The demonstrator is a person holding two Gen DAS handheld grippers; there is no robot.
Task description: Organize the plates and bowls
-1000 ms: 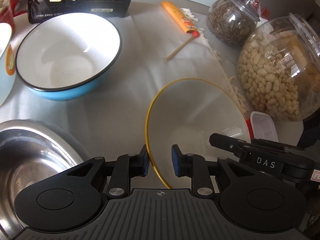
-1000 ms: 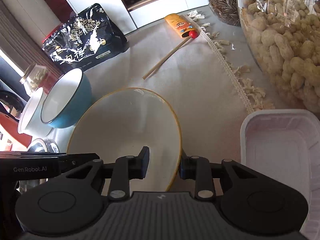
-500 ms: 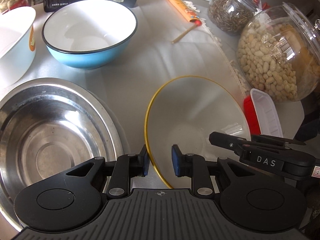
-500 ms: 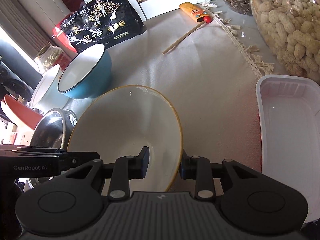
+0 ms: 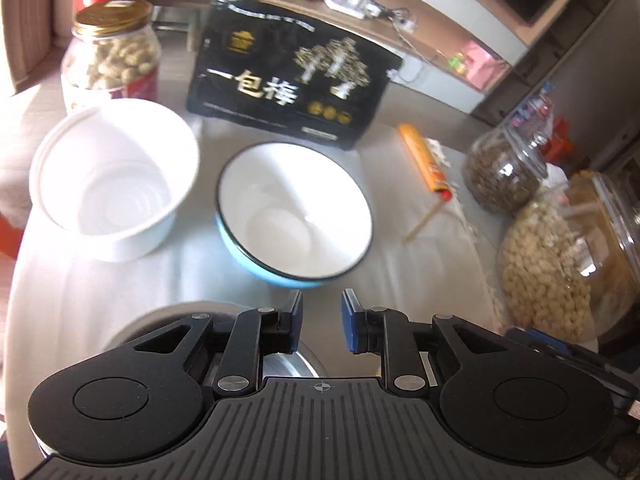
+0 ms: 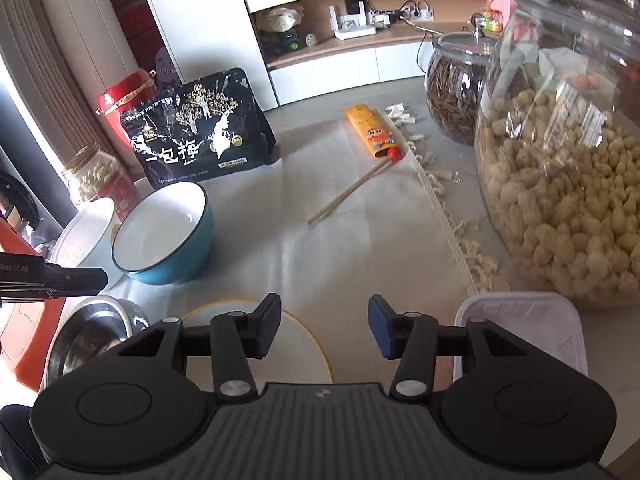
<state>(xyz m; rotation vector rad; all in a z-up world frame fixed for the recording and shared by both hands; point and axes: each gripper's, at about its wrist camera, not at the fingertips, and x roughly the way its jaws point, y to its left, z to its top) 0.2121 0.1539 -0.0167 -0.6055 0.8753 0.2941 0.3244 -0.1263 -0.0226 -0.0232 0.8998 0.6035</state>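
Observation:
A blue enamel bowl with a white inside stands mid-table, also in the right wrist view. A white bowl stands left of it, seen too in the right wrist view. A steel bowl sits near the front left; its rim shows under my left gripper. A gold-rimmed cream bowl rests on the table under my right gripper. Both grippers are open and empty. My left gripper hovers in front of the blue bowl.
A black snack bag stands at the back. Jars of peanuts and seeds line the right side. A white plastic tray lies front right. A chopstick sleeve, a peanut jar and a red tin are around.
Both grippers have let go of the gold-rimmed bowl and opened. Both have pulled back and tilted up; the bowl now lies below the right gripper, beside the steel bowl.

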